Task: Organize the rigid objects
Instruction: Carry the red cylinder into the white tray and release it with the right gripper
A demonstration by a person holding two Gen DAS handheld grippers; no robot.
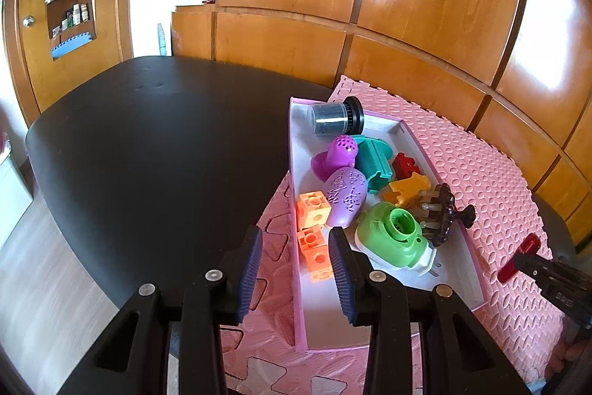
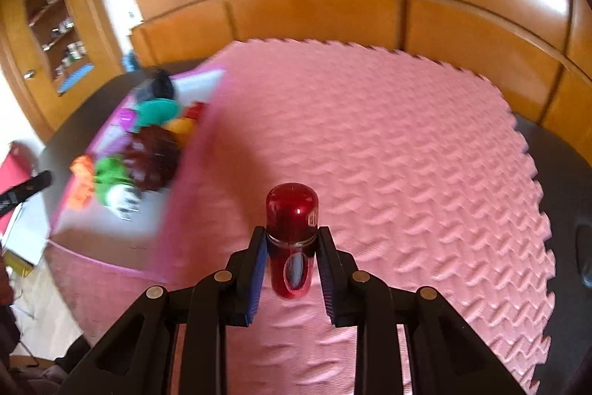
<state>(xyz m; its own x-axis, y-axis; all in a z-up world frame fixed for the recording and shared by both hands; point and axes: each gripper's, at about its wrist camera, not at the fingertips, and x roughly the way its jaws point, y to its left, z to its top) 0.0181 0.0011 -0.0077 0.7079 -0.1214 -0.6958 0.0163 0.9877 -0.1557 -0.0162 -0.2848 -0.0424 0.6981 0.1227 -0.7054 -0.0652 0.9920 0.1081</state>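
Note:
My right gripper (image 2: 292, 232) is shut on a glossy red capsule-shaped bottle (image 2: 292, 210) and holds it above the pink foam mat (image 2: 388, 154). The left wrist view shows that gripper (image 1: 518, 263) with the red bottle (image 1: 520, 254) to the right of the white box (image 1: 477, 269). The box holds several toys: a green-and-white toy (image 1: 396, 239), orange cubes (image 1: 312, 210), a purple egg (image 1: 346, 198), a teal piece (image 1: 372, 161) and a dark jar (image 1: 333, 117). My left gripper (image 1: 296, 247) is open, its fingers either side of the box's left wall, gripping nothing.
The mat (image 1: 481, 173) lies on a black table (image 1: 148, 154) with bare top to the left. Wooden wall panels (image 1: 407, 6) stand right behind the table. In the blurred right wrist view the box (image 2: 185, 173) is at the mat's left side.

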